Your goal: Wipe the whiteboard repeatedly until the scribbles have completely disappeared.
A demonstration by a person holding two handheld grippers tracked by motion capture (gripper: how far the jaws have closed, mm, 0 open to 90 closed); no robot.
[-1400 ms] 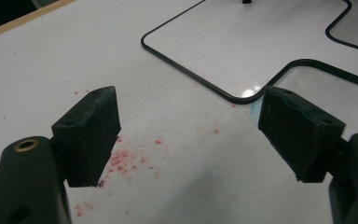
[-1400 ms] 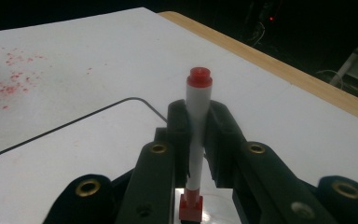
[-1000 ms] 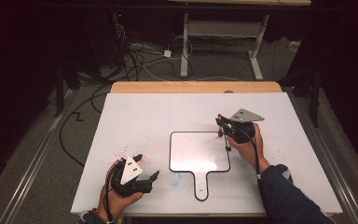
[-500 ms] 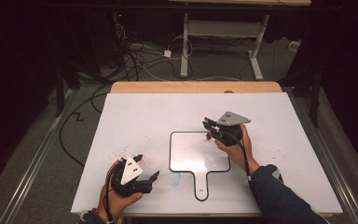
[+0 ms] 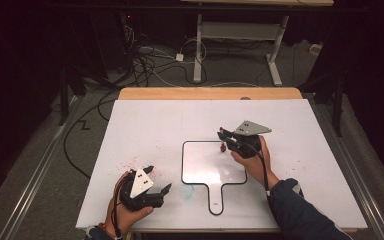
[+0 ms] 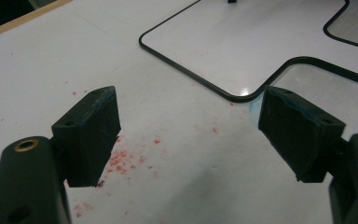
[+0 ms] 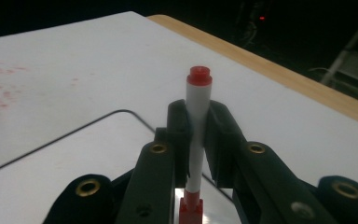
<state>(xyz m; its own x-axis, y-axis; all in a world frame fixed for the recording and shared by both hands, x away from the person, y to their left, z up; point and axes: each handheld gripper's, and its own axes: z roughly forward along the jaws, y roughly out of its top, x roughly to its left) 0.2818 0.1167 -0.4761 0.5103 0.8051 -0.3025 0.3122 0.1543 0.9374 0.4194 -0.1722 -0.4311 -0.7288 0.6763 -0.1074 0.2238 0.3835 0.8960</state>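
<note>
The right gripper clamps its jaws on a white marker with red ends, upright between them, above the top right corner of a white paddle-shaped board with a black rim. The left gripper rests wide open, holding nothing, over red-speckled white tabletop.

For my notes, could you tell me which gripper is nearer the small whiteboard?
Right. The right gripper is over the whiteboard's top corner; the left gripper sits off its lower left.
</note>
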